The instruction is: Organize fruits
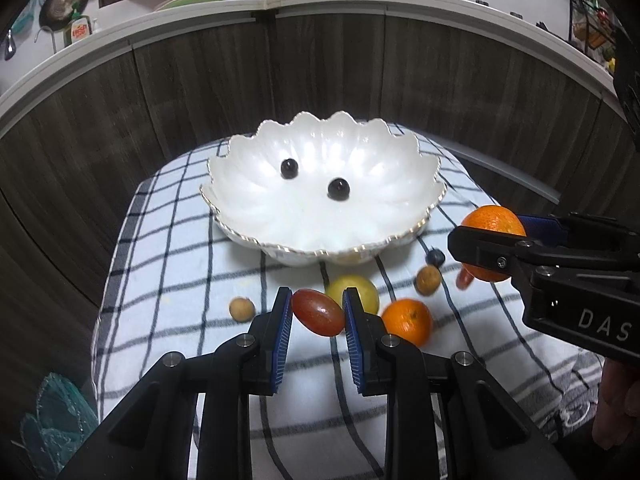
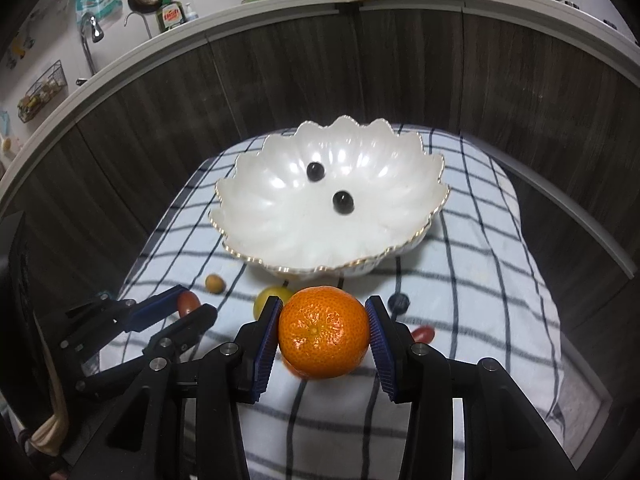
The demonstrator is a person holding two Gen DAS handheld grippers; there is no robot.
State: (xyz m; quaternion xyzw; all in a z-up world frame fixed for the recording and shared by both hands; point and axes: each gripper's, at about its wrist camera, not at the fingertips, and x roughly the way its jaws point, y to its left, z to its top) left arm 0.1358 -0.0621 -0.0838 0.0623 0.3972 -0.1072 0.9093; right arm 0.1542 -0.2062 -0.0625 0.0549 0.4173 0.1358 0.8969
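Left-wrist view had the left gripper [image 1: 317,314] clamped on a glossy red oval grape [image 1: 318,312], blue pads pressing both flanks, the grape's long axis running across the jaws and tilting down to the right. Straight ahead and a little above it sat the white scalloped, gold-rimmed ceramic bowl [image 1: 240,204] on the blue-and-white checked cloth [image 1: 160,264], two dark round berries [image 1: 338,189] already inside. Short of the bowl's near rim, loose fruit waited on the cloth: a small tan round fruit [image 1: 242,309] to the left, a yellow round fruit [image 1: 360,290] just behind the grape, a second orange mandarin [image 1: 408,320] to its right, then another tan fruit [image 1: 428,280] and a blueberry [image 1: 435,257] closer to the bowl.

Over to the right-wrist view, and the right gripper [image 2: 323,332] was closed on a bright orange dimpled mandarin [image 2: 323,332], pads touching both sides, held clear above the cloth. The bowl lay dead ahead of it too, its near rim just beyond the fruit.

So the key relation: both loads sat on the near side of the bowl, bowl forward of each gripper. My read was that neither arm had a clear lead; each needed a forward carry over the near rim, and the mandarin looked the likelier to knock the scalloped edge.
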